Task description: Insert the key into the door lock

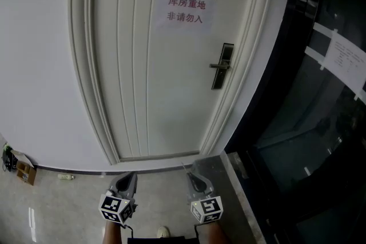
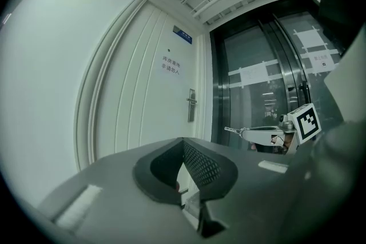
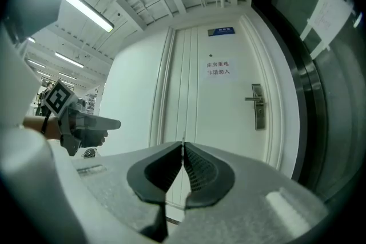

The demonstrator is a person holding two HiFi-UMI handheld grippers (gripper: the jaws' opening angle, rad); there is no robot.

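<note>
Key (image 2: pixel 233 130): a thin metal sliver sticking forward from the tips of the right gripper (image 3: pixel 183 146). It shows best from the left gripper view. In the head view it is only a faint line, and its teeth are too small to make out.
Right gripper: jaws clenched on the key's near end, which the pads hide; it points level at the door (image 1: pixel 160 94).
Door lock (image 1: pixel 222 66): a dark upright plate with a lever handle on the door's right edge, well apart from the key. The keyhole cannot be made out.
Left gripper (image 2: pixel 183 143): held level beside the right one, jaw tips pressed together. A small reddish spot deep in the gap behind them is too dim to identify.
Door: white and panelled, closed, with a paper notice (image 1: pixel 186 10) in red characters at its upper middle.
Glass wall (image 1: pixel 309 123): dark, to the right of the door frame; the paper sheets stuck on it are illegible.
Person: only the wrists behind the marker cubes and a shoe tip (image 1: pixel 163 232) show, cut off at the head view's lower edge.
</note>
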